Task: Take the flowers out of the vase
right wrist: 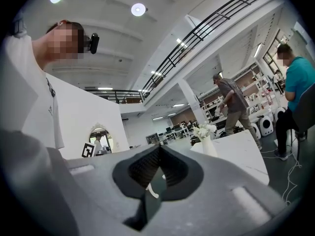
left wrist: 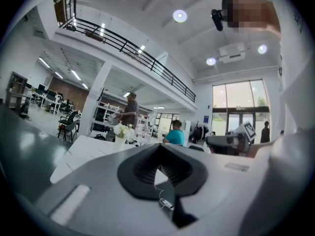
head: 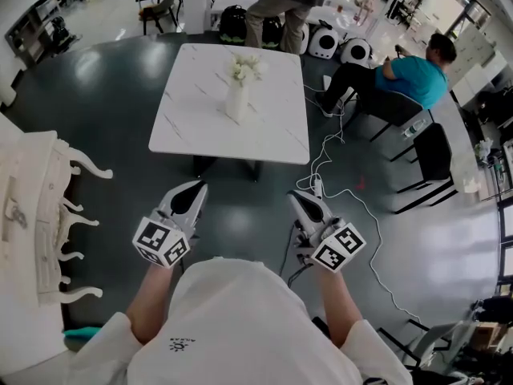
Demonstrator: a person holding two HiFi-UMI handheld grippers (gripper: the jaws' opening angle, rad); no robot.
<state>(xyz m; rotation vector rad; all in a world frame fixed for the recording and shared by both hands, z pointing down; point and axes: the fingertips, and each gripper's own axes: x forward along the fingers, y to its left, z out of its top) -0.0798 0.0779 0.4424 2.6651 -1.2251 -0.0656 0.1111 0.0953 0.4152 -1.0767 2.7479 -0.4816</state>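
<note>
left gripper (head: 195, 188) and right gripper (head: 299, 198) point level, jaws together, nothing between them. well ahead, a vase (head: 236, 103) holding white flowers (head: 245, 66) stands upright on a table (head: 188, 131).

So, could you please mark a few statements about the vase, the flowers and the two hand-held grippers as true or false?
1. The flowers stand in the vase. True.
2. The vase lies tipped over on the floor. False: it stands upright on the table.
3. The left hand-held gripper holds a flower. False: it is shut and empty, well short of the table.
4. The right hand-held gripper is shut. True.
5. A person in a teal shirt sits to the right of the table. True.
</note>
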